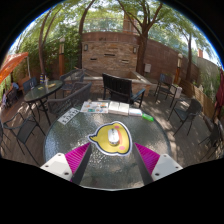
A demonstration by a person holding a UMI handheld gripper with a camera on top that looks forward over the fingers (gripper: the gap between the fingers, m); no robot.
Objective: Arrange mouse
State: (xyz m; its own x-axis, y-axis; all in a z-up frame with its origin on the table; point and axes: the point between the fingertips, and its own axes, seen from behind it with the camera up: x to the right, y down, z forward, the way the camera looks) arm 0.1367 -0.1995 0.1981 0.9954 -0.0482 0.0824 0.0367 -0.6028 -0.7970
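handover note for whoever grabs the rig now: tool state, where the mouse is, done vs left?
Tool: open, pink pads either side of the mouse, gaps showing, no visible squeeze.
Mouse: yellow, resting on the round glass table, between the fingertips.
Also on the table: white papers or packs beyond the mouse, a small green item further out to one side.
Done: tool lined up on the mouse.
Left: close on it, lift, set it where it belongs. The target spot is not evident from this view.

yellow mouse (110,139), magenta-padded fingers (72,157)
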